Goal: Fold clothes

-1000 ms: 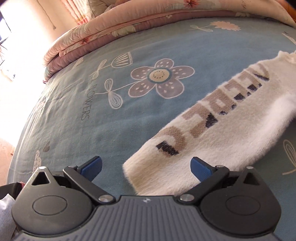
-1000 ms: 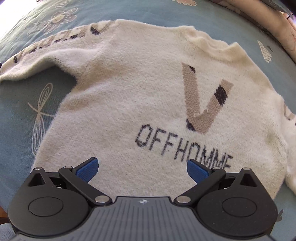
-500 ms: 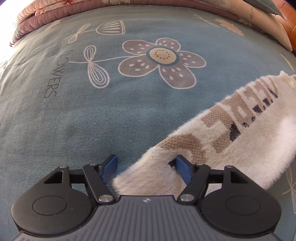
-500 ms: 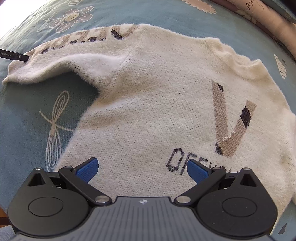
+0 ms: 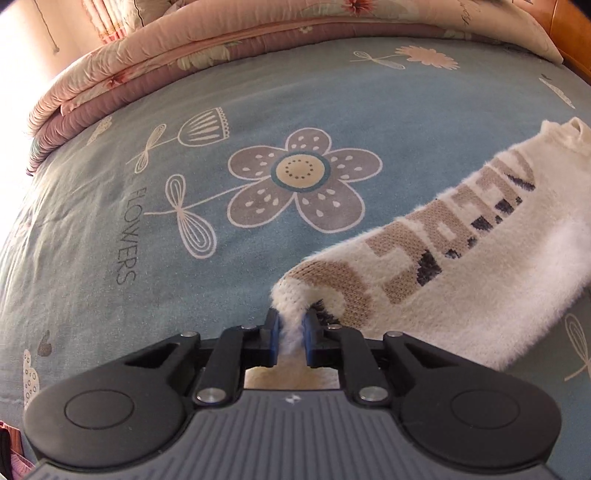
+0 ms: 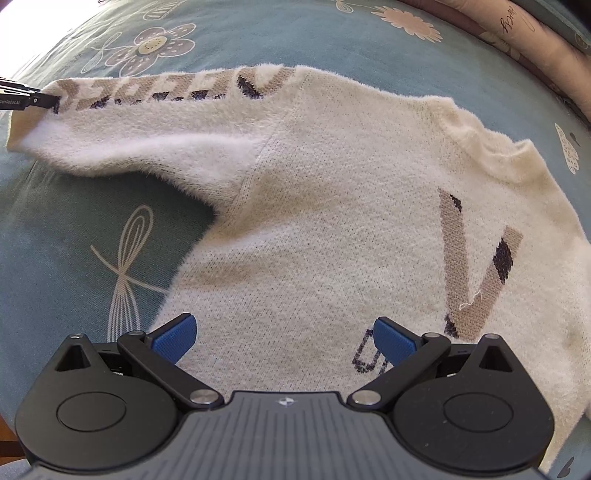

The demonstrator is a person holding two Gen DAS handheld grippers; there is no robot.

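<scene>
A fuzzy cream sweater [image 6: 351,229] with a tan V and dark lettering lies spread flat on the blue bed sheet [image 6: 74,229]. Its left sleeve [image 5: 461,254], with tan and dark letters, stretches out to the side. My left gripper [image 5: 291,334] is shut on the sleeve's cuff, which is pinched between the blue pads and lifted a little off the sheet. The left gripper's tip also shows at the far left of the right wrist view [image 6: 33,100]. My right gripper [image 6: 284,338] is open and empty, hovering over the sweater's lower front.
The sheet [image 5: 184,229] has flower prints and the word FLOWERS. A folded pink quilt [image 5: 147,66] lies along the far edge of the bed. A wooden headboard [image 5: 572,33] shows at the upper right.
My left gripper closed on the sleeve cuff and raised it slightly. My right gripper shifted over the sweater, staying open.
</scene>
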